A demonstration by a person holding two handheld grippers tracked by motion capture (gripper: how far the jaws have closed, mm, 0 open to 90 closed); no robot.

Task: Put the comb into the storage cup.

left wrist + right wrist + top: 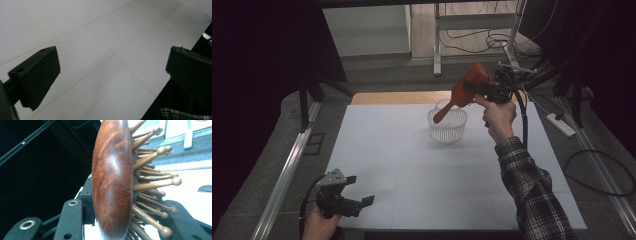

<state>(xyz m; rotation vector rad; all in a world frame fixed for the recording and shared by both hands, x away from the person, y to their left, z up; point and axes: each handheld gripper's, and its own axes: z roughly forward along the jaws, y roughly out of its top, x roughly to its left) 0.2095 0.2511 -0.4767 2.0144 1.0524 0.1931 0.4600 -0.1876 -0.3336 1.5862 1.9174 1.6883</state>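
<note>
Up high, right gripper [476, 89] clamped wooden hairbrush [466, 88] by its head, jaws pressed on back and bristle side. Brush hung tilted over white basket [447, 126] at far side of table [422, 180], handle tip pointing down toward basket rim. Left gripper [360, 191] rested at near left edge, jaws apart, nothing between them.

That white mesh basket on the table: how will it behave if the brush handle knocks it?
Probably light: the white basket has thin, see-through mesh walls, so a nudge from the wooden hairbrush would likely slide it. It seems wide for its height and flat-standing, so tipping looks less likely.
</note>
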